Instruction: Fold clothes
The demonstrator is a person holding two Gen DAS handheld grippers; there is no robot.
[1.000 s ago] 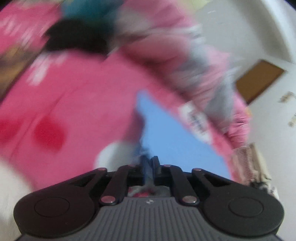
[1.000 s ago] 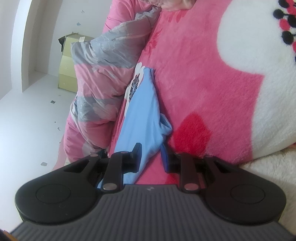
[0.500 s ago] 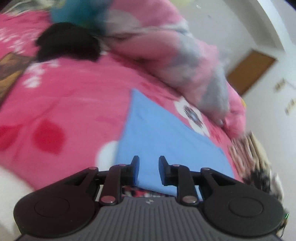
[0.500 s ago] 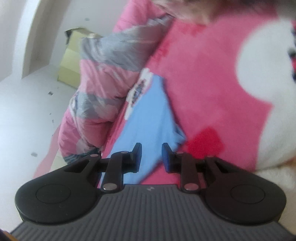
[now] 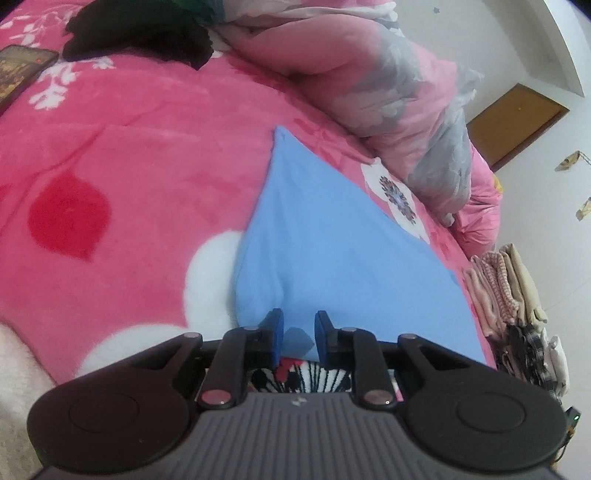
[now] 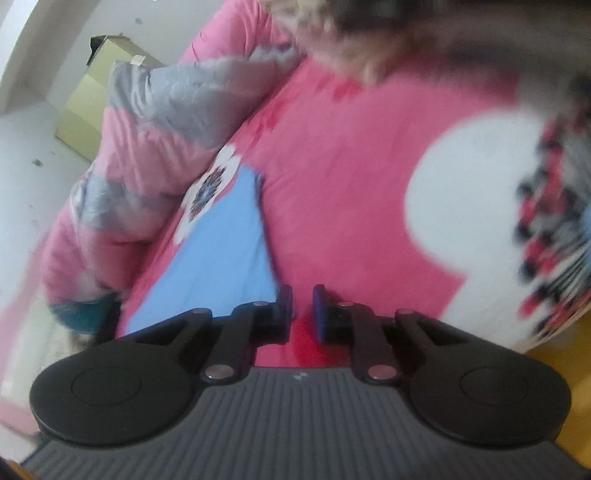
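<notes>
- Blue garment lies flat on the pink blanket of the bed, folded to a wedge, just beside a bunched pink-and-grey quilt.
- Left gripper hovers at the garment's near edge, jaws spread, nothing between them.
- Right gripper sits beside the garment's corner, jaws spread; this view is blurred.
- Black clothing lies farther up the bed.

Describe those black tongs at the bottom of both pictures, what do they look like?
Both the left tongs and right tongs look alike: black linkage arms with silver rivets, two round black discs, a ribbed grey body, and blue pads on the fingers.
</notes>
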